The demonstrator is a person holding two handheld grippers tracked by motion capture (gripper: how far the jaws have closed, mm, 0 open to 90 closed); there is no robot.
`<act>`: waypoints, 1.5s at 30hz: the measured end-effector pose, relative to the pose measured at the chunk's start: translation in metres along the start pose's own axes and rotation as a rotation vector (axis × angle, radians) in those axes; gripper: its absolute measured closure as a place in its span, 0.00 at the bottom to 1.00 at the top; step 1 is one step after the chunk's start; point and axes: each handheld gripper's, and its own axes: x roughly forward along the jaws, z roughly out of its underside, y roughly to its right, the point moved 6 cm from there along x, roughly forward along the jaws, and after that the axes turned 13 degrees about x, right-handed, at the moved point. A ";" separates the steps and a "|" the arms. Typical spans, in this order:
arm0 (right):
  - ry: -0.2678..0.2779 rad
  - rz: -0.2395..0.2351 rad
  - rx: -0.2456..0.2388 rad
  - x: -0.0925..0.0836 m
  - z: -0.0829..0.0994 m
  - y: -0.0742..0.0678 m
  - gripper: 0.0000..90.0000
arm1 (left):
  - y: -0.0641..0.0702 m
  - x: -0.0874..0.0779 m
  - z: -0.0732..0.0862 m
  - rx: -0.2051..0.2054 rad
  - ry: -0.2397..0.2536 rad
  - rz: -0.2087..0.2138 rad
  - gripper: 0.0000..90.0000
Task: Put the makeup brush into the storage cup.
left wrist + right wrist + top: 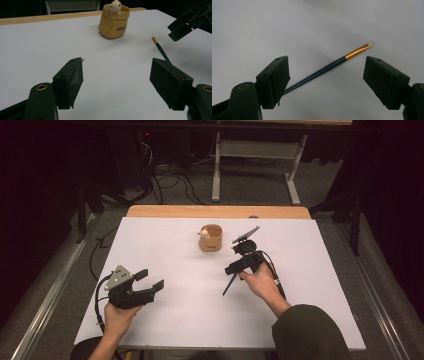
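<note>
A dark blue paintbrush [329, 67] with a gold ferrule and a pale tip lies on the white sheet [310, 270]. My right gripper [325, 75] hangs open over it, one jaw on each side, touching nothing. In the high view the brush [229, 284] lies just left of the right hand, under the right gripper [234, 262]. The left gripper [152, 278] rests open and empty at the front left. From the left gripper [116, 67] I see the brush [160, 48] and a tan pouch [113, 23] with a small white figure [115, 6] in it.
The tan pouch [211, 239] stands upright near the back middle of the sheet. A wooden table edge [215, 211] runs behind the sheet. Cables [170, 182] and a white table frame [216, 170] are on the floor beyond.
</note>
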 end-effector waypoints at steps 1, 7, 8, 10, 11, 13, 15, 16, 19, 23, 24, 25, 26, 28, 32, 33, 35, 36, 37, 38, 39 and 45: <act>-0.016 0.000 0.010 0.001 -0.001 0.000 0.26 | 0.000 0.000 0.000 0.000 0.000 -0.001 0.30; -0.061 0.012 0.026 0.007 -0.001 0.001 0.27 | 0.000 -0.001 0.000 -0.001 0.001 -0.001 0.30; -0.061 0.012 0.026 0.007 -0.001 0.001 0.27 | 0.000 -0.001 0.000 -0.001 0.001 -0.001 0.30; -0.073 0.013 0.030 0.009 0.000 0.001 0.27 | 0.000 0.000 0.000 0.000 -0.001 0.000 0.30; -0.081 0.016 0.037 0.010 -0.001 0.002 0.27 | 0.000 0.000 0.000 -0.001 0.002 0.000 0.30; -0.093 0.018 0.048 0.012 -0.001 0.004 0.27 | 0.000 0.000 0.000 -0.001 0.002 0.000 0.30; -0.108 0.023 0.058 0.015 -0.001 0.006 0.28 | 0.000 -0.001 0.000 -0.001 0.001 -0.002 0.30; -0.108 0.023 0.058 0.015 -0.001 0.006 0.28 | 0.000 -0.001 0.000 -0.001 0.001 -0.002 0.30; -0.124 0.027 0.062 0.018 0.000 0.005 0.28 | 0.000 -0.001 0.000 0.000 0.000 -0.003 0.30; -0.142 0.038 0.051 0.022 0.000 0.005 0.28 | 0.000 0.000 0.000 0.002 -0.002 -0.001 0.30; -0.146 0.035 0.054 0.023 -0.001 0.004 0.28 | 0.000 0.000 0.000 0.001 -0.002 -0.002 0.30; -0.148 0.038 0.054 0.023 -0.001 0.004 0.28 | 0.000 0.000 0.000 0.001 -0.002 -0.003 0.30; -0.154 0.042 0.057 0.024 0.000 0.004 0.28 | 0.000 -0.001 0.000 0.001 -0.001 -0.004 0.30; -0.163 0.051 0.052 0.026 0.000 0.003 0.28 | -0.001 -0.001 0.000 0.000 0.001 -0.003 0.30; -0.176 0.055 0.050 0.030 0.000 0.003 0.28 | 0.000 0.000 0.000 0.003 -0.003 -0.002 0.30; -0.176 0.055 0.050 0.030 0.000 0.003 0.28 | 0.000 0.000 0.000 0.003 -0.003 -0.002 0.30; -0.187 0.059 0.052 0.032 0.000 0.004 0.28 | 0.000 0.000 0.000 0.001 0.001 -0.002 0.30; -0.191 0.060 0.056 0.033 0.000 0.004 0.28 | 0.000 -0.001 0.000 0.002 -0.001 -0.003 0.30; -0.195 0.057 0.057 0.033 0.000 0.005 0.28 | -0.001 -0.001 0.000 0.002 -0.001 -0.003 0.30; -0.200 0.058 0.063 0.034 0.001 0.005 0.28 | -0.001 -0.001 0.000 0.002 -0.002 -0.004 0.30; -0.200 0.058 0.063 0.034 0.001 0.005 0.28 | -0.001 -0.001 0.000 0.002 -0.002 -0.004 0.30; -0.223 0.054 0.068 0.038 0.002 0.007 0.28 | 0.000 0.000 0.000 0.003 -0.003 -0.002 0.30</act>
